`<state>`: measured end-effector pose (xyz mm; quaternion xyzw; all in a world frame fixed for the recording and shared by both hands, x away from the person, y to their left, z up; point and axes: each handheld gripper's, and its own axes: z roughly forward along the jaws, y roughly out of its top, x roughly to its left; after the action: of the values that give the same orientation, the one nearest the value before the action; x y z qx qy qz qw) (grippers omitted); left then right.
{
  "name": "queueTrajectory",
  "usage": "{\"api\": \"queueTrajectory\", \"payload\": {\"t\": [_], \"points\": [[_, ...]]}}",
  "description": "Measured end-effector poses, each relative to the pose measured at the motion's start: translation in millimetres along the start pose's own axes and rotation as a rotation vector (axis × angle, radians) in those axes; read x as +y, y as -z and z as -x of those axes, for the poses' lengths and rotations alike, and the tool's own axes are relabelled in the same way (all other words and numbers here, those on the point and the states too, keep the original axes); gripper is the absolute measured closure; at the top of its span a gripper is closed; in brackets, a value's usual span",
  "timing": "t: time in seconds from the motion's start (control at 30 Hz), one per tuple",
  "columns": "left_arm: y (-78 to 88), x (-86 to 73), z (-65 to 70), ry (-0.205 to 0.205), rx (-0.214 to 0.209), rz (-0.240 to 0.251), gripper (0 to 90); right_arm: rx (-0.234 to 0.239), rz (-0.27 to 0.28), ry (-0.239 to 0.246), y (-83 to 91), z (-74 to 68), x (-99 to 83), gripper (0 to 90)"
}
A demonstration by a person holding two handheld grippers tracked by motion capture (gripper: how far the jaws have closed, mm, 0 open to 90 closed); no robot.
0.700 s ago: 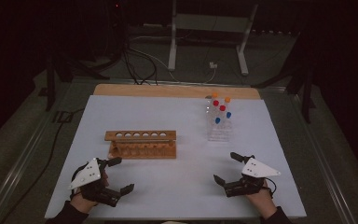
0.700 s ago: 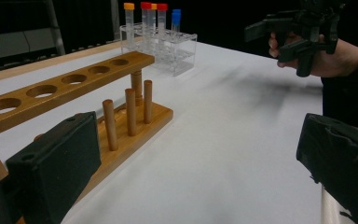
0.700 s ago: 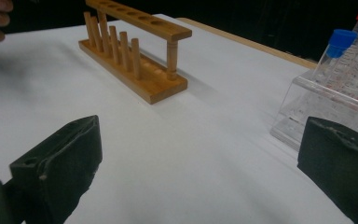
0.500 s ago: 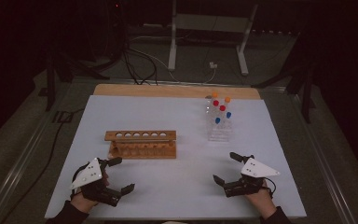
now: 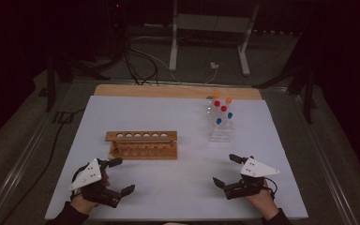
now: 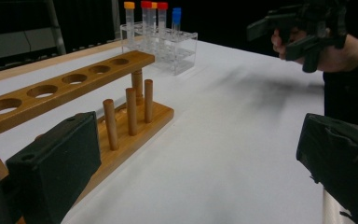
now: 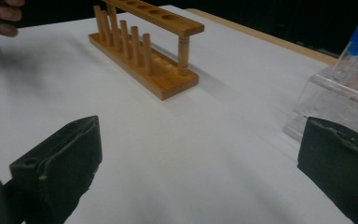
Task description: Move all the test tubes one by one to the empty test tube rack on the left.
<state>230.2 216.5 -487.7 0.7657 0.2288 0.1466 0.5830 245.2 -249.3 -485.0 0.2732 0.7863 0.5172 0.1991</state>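
An empty wooden test-tube rack lies left of the middle of the white table. A clear plastic rack at the right rear holds several capped tubes with orange, red and blue caps. My left gripper rests near the front left edge, jaws wide apart, nothing between them. My right gripper sits near the front right, in front of the clear rack, open and empty too. In the left gripper view the right gripper appears far off in a hand.
The white table cover ends at a wooden strip at the back. Metal rails run along both sides. Cables and a stand's feet lie on the dark floor beyond.
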Motion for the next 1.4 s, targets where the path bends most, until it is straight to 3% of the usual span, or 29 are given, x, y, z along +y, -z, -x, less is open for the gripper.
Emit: {"api": "queueTrajectory", "payload": {"t": [0.37, 0.5, 1.17, 1.4], "points": [[0.5, 0.2, 0.0, 0.001, 0.0, 0.004, 0.6, -0.001, 0.037, 0.025, 2.6, -1.7, 23.8, 0.0], [0.6, 0.3, -0.4, 0.001, -0.002, 0.006, 0.5, -0.024, 0.047, 0.037, 5.0, 1.3, 33.2, 0.0], [0.7, 0.2, -0.4, 0.006, -0.005, 0.006, 0.5, -0.113, 0.121, 0.042, 3.8, 33.4, 74.9, 0.0], [0.9, 0.3, -0.4, 0.006, -0.005, 0.006, 0.5, -0.113, 0.115, 0.007, -1.3, 50.8, 79.5, 0.0]]}}
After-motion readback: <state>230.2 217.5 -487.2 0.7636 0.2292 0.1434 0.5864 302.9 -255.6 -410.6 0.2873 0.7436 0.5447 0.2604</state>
